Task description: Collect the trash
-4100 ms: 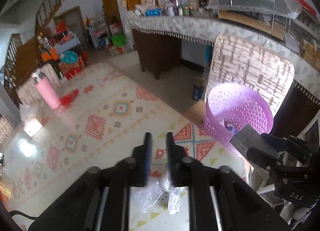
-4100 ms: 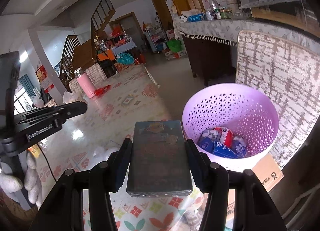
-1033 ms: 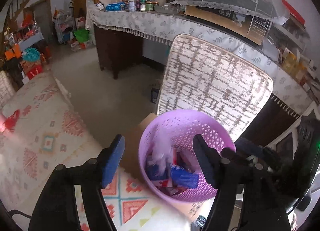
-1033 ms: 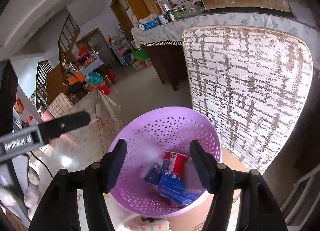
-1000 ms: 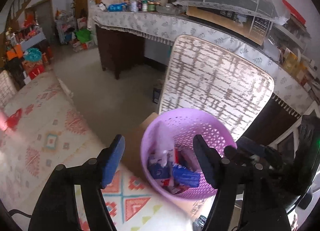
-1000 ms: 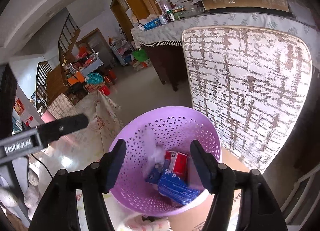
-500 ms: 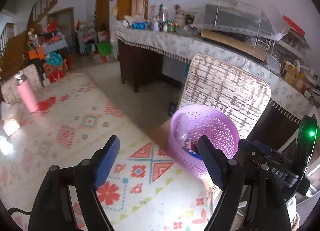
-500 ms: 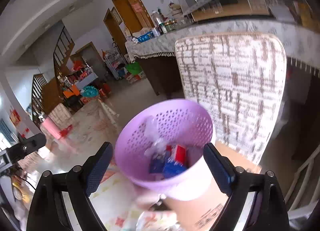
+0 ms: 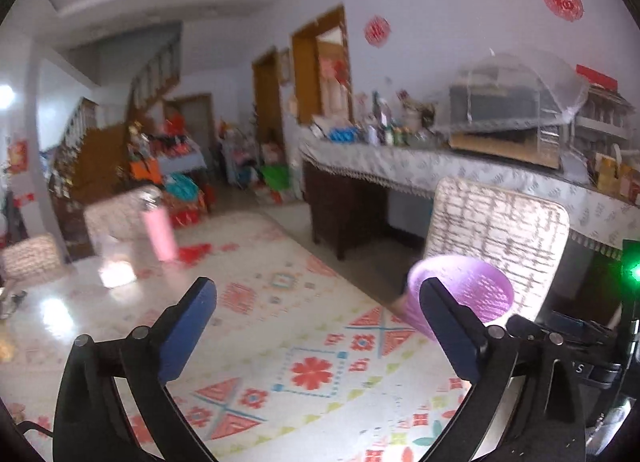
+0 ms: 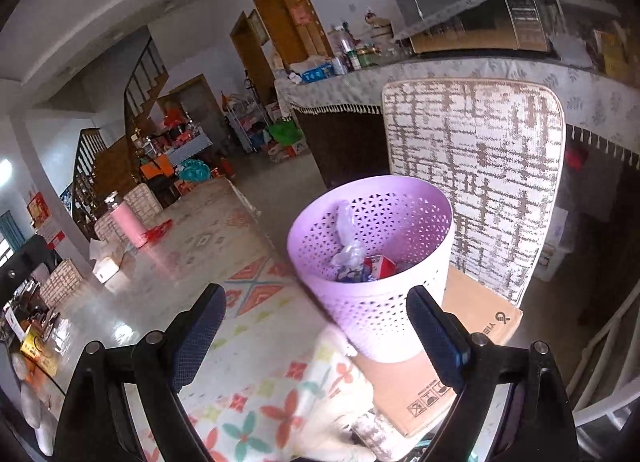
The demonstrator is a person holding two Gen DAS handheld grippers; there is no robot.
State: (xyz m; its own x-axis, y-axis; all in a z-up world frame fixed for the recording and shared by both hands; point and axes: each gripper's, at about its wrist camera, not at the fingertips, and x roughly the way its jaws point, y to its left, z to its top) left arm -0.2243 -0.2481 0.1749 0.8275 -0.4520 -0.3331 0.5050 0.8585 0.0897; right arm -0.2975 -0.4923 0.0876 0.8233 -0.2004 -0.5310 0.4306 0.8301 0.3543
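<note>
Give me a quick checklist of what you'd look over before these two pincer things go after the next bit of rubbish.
1. Left gripper empty: ok, its jaws are opening and nothing is between them.
2. Right gripper empty: ok, jaws wide apart, nothing held.
3. Purple basket upright: ok, it stands on a cardboard box in front of a patterned cushion.
4. Dropped trash inside the basket: ok, a clear plastic bag and a red carton lie below the rim.
5. Room left in the basket: ok, the contents sit well under the rim.
6. Next piece of trash on the patterned tablecloth: cannot tell, the left view is blurred and none stands out.
</note>
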